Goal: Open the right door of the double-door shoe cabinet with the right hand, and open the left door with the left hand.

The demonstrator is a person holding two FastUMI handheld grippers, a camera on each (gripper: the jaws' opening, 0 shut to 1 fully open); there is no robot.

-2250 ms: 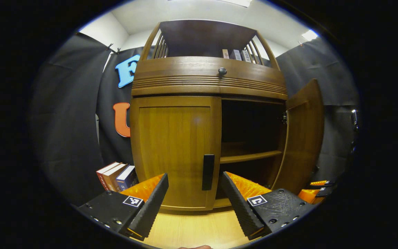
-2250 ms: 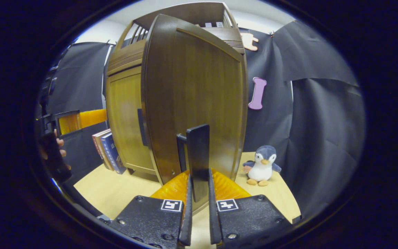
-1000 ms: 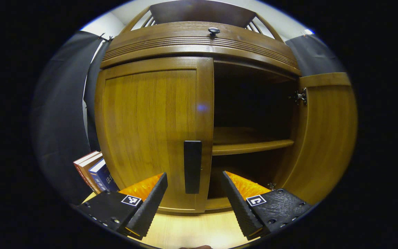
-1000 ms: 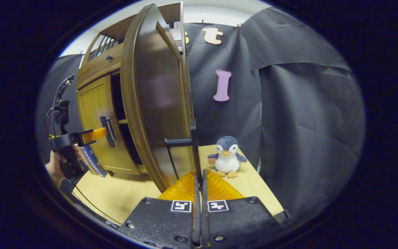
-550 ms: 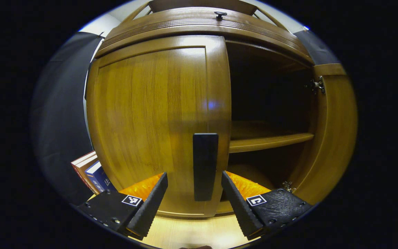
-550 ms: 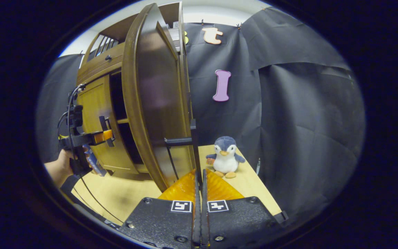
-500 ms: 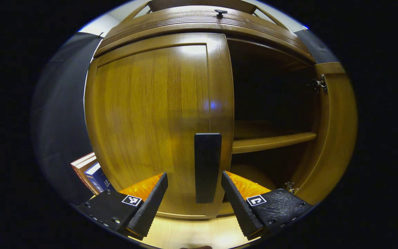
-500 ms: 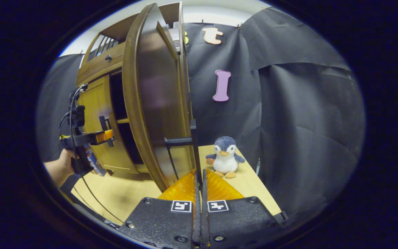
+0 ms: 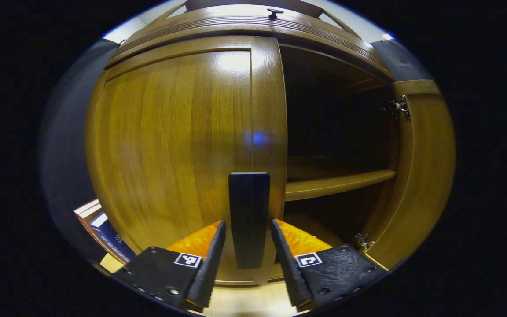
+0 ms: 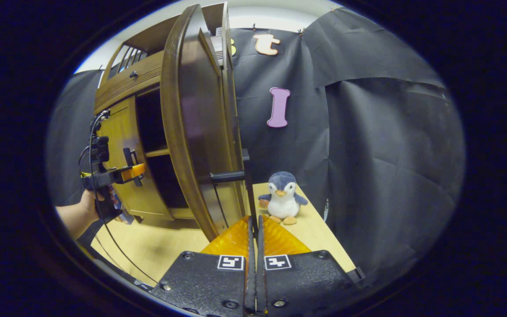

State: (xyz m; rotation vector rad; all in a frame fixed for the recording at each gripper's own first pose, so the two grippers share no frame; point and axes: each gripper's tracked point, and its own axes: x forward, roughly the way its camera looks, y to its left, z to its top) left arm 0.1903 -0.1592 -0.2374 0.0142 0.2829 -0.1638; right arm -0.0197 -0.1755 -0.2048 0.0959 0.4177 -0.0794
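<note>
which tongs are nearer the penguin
Right. The right tongs are shut on the open right door's handle, with the penguin just beyond. The left tongs are at the left door's handle, across the cabinet.

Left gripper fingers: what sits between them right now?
In the left gripper view, the left door's handle stands between the fingers, with gaps on both sides.

Black cloth wall (image 10: pixel 381 145) drapes the booth's back and right. White ceiling strip (image 10: pixel 275 11) above it. Light wood tabletop (image 10: pixel 156 246) below; stuffed penguin (image 10: pixel 282 197) sits on it near the cloth. Books (image 9: pixel 104 231) stand at left.
</note>
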